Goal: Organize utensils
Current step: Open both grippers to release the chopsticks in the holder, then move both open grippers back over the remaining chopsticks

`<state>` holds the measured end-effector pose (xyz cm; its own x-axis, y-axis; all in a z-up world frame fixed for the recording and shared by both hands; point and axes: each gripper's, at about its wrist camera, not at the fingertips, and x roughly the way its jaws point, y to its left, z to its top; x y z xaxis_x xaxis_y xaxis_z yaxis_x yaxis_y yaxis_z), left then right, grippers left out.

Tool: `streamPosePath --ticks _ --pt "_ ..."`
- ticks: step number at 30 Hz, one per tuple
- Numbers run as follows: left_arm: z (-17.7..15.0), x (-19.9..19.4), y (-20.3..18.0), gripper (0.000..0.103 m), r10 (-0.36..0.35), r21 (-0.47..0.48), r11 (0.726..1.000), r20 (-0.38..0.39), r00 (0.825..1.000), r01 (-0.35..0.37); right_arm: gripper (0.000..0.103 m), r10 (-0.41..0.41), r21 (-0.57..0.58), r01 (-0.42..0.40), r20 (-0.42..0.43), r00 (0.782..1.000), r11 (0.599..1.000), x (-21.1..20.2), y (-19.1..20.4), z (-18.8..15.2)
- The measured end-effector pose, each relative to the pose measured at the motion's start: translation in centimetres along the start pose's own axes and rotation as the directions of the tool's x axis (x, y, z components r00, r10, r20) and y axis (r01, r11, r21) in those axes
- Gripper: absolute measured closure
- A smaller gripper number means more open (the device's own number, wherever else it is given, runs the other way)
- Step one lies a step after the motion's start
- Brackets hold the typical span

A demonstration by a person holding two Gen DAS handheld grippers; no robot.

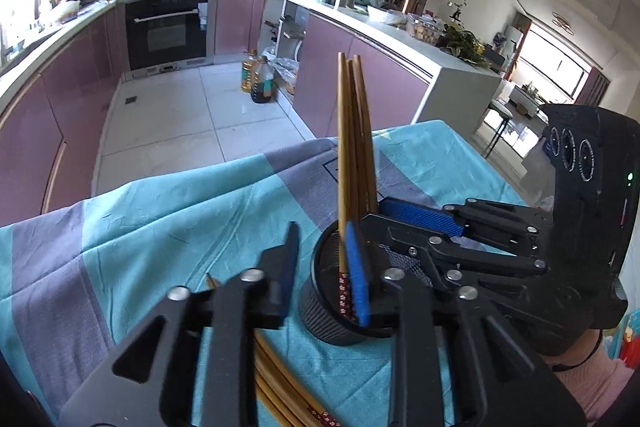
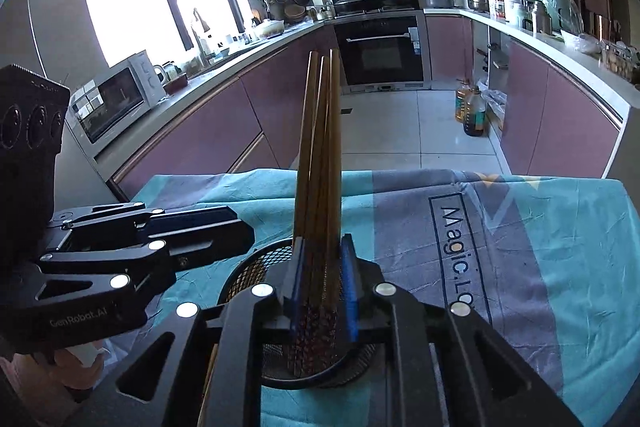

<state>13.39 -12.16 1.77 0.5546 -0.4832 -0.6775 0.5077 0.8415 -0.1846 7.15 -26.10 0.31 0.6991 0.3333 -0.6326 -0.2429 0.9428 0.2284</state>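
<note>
My right tongs (image 2: 322,279) stand slackened around the bundle of chopsticks (image 2: 318,147), whose patterned ends already rest in the mesh cup (image 2: 248,267) on the surface (image 2: 560,227); their long axis rises nearly upright. My left tongs (image 1: 324,259) are released, one chopstick between their pads. The left view alone shows more chopsticks lying flat (image 1: 280,379) directly beneath the left tongs, nearer that hand

"Magic.Lo" printed on the blue tablecloth (image 2: 520,227), cut off, "GenRobot.AI" on the left tool (image 2: 248,239)
</note>
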Motion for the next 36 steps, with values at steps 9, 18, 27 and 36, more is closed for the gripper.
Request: streamPosePath --ticks 9,18,27,36 --pt "-2.7 -3.8 1.8 0.067 0.06 -0.027 0.998 0.098 0.993 -0.058 0.072 0.009 -0.023 -0.007 0.065 0.998 1.0 -2.1 0.9 -0.4" --pt "-7.8 -5.7 3.7 0.063 0.162 -0.012 0.987 0.067 0.985 -0.161 0.065 0.137 -0.18 -0.115 0.115 0.984 0.977 -7.2 4.5 -3.0" --pt "-13.2 -2.5 5.1 0.064 0.175 -0.031 0.984 -0.075 0.982 -0.178 0.065 0.179 -0.153 -0.193 -0.105 0.978 0.969 -2.3 7.2 -8.2" --pt "-15.0 -1.8 6.1 0.064 0.18 -0.058 0.981 -0.103 0.978 -0.187 0.072 0.156 -0.115 -0.182 -0.201 0.967 0.977 1.5 7.6 -10.4"
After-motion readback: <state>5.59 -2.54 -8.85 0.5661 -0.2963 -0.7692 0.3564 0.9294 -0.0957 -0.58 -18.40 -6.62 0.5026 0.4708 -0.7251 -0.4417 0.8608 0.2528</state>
